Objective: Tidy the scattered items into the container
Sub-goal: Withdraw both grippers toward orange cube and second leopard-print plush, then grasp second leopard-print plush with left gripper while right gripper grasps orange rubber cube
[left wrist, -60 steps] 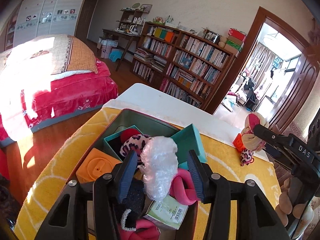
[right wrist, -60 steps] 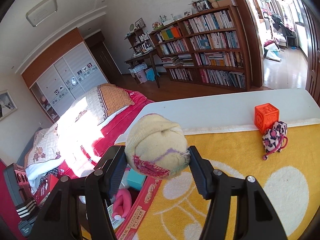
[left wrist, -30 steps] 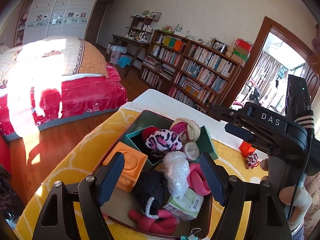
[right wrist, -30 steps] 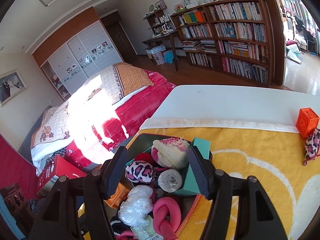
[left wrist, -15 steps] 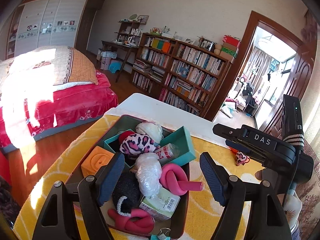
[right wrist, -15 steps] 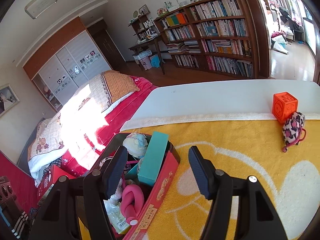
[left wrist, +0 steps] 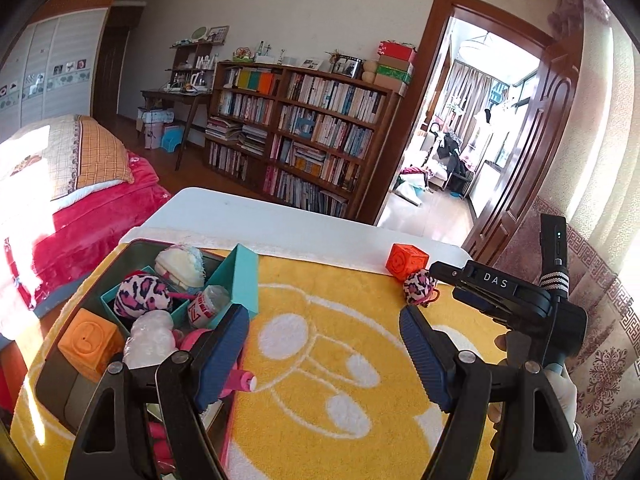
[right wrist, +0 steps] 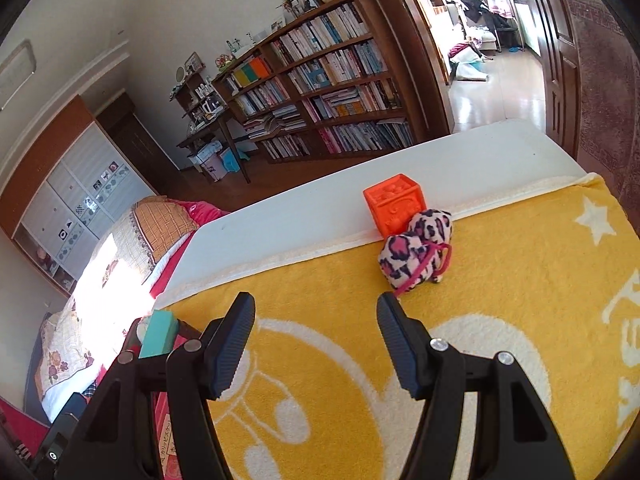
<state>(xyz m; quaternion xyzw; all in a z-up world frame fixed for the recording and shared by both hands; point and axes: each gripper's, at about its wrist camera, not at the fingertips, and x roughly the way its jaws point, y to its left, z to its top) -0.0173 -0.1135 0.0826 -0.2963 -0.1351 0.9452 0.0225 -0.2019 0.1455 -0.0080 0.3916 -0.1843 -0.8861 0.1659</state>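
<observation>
The storage box (left wrist: 64, 396) sits at the left of the yellow mat (left wrist: 328, 364), filled with several items: a cream sock ball (left wrist: 178, 266), a leopard pouch (left wrist: 140, 294), an orange block (left wrist: 90, 342). On the mat's far edge stand an orange cube (right wrist: 394, 208) and a second leopard pouch (right wrist: 416, 246), touching. My right gripper (right wrist: 316, 342) is open and empty, short of that pouch. My left gripper (left wrist: 324, 350) is open and empty over the mat, its left finger at the box's right wall. In the left wrist view the cube (left wrist: 407, 261) and pouch (left wrist: 418, 288) lie beside the right gripper's body (left wrist: 512, 296).
The white table (right wrist: 320, 216) runs bare beyond the mat's far edge, with floor below. A teal box (left wrist: 236, 280) stands upright in the container. A red bed (left wrist: 80, 208) is left of the table, a bookshelf (left wrist: 304, 140) behind it.
The right gripper let go of the cream sock ball into the box and swung right toward the cube and pouch. The left gripper shifted right, from over the box to over the mat.
</observation>
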